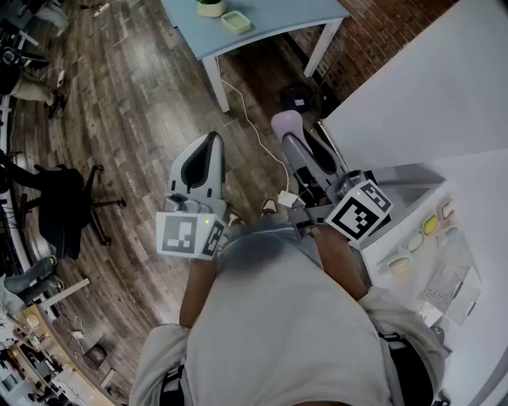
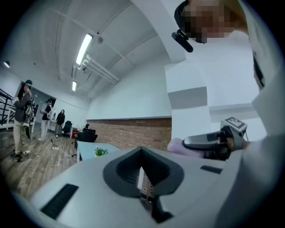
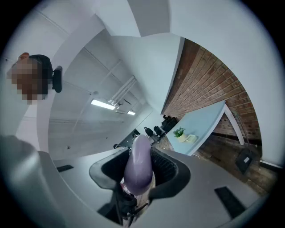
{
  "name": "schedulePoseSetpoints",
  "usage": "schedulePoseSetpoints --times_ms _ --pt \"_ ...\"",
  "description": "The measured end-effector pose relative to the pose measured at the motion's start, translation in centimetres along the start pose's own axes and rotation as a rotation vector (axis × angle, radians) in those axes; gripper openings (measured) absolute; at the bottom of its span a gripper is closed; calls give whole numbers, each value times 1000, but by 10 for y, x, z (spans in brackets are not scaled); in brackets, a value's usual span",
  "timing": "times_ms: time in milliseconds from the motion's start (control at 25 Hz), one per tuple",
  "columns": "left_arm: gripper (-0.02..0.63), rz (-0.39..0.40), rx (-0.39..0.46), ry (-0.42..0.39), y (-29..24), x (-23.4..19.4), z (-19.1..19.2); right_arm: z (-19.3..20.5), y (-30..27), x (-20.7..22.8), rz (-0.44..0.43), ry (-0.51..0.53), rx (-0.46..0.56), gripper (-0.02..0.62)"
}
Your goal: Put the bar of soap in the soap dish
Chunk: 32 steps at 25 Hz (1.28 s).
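right gripper clamped on the purple bar of soap, held level over the wood floor, left gripper beside it, fingers pretty much pinched together, nothing in them, blue table up ahead

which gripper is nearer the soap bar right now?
Right. The right gripper is clamped on the bar of soap. The left gripper is empty, jaws together, off to the soap's left in the head view, not touching it.

Smooth, faintly glossy lilac soap bar; rough red brick wall; wood-plank floor.
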<state>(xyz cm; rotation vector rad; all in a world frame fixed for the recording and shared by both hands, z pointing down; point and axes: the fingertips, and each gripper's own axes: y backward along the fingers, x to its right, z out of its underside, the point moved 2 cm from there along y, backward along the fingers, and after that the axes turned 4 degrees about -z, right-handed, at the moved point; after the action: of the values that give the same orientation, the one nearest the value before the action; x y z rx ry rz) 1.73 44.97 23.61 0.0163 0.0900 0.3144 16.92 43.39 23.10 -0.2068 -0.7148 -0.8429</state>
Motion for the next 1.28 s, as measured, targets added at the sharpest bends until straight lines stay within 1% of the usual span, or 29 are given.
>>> schedulePoseSetpoints --times_ms 200,400,520,680,920,1040,1280 --pt "2 -3 -8 9 -2 8 2 3 -1 -4 -4 17 -17 161" --pt "2 1 -12 4 -5 10 3 4 -2 -3 -8 14 -18 161" --pt "2 5 -19 0 -6 12 4 3 -3 -4 -2 32 -20 161" --pt "2 7 -19 -11 -10 17 5 1 -2 2 17 53 -24 161" --pt "2 7 -25 -19 -16 24 7 -1 2 8 12 50 -26 161" --pt "2 12 -24 -27 -21 36 8 -4 8 13 -2 38 -28 161" --pt "2 8 -36 -37 -26 50 10 -11 15 19 -41 -20 -24 160"
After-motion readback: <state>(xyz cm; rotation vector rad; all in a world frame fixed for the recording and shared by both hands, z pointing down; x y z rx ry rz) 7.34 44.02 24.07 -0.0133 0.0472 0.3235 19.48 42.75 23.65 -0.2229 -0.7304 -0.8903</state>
